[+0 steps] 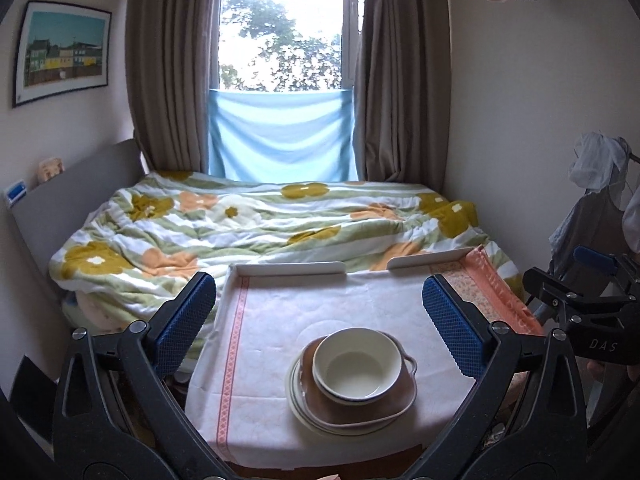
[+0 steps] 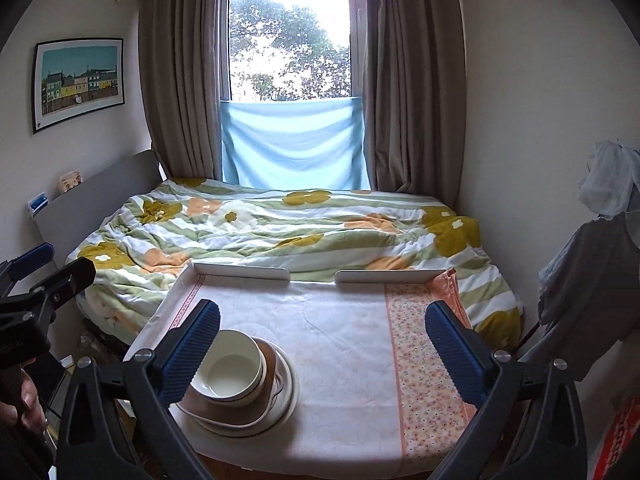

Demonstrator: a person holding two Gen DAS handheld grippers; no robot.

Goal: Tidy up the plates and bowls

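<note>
One stack on the cloth-covered counter [image 1: 256, 360], near its front edge: one cream bowl [image 1: 357, 364] sits empty in one brown handled dish [image 1: 392, 404], which rests on pale plates [image 1: 298, 396], count unclear. Left gripper [image 1: 318, 320] and right gripper [image 2: 322, 344]: jaws wide apart, empty, raised clear of the stack.

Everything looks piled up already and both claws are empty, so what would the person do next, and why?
Probably just draw both claws back and stop. The bowl already sits in the brown dish on the plates, one neat stack on the cloth-covered table. The left claw and right claw are open, holding nothing.
</note>
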